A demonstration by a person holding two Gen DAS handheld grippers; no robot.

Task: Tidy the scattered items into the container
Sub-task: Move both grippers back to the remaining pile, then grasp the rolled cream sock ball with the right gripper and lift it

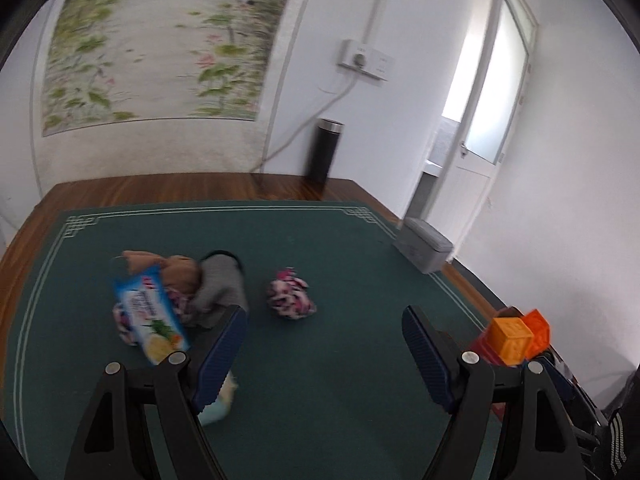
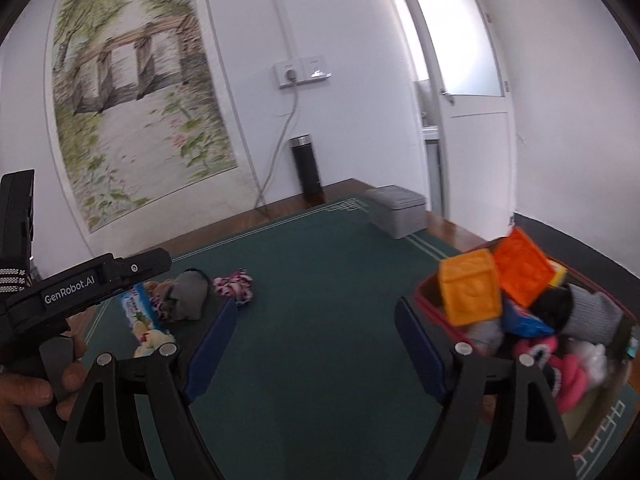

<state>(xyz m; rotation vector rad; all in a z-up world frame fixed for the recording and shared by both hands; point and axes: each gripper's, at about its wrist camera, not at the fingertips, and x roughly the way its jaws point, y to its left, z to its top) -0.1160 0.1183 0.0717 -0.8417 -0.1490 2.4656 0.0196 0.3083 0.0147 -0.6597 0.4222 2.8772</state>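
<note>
Left gripper (image 1: 324, 330): ribbed blue pads, apart.

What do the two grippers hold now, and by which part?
Nothing. The left gripper and the right gripper both have open jaws with only green mat between them.

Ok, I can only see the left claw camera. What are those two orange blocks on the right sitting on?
Observer: On a red box, heaped on top of other stuff.
Operator: What other stuff?
Observer: A grey sock, a blue packet and something pink and fluffy.
Operator: Is the right claw holding anything?
Observer: No, the right claw is open, with only the green mat between its fingers.
</note>
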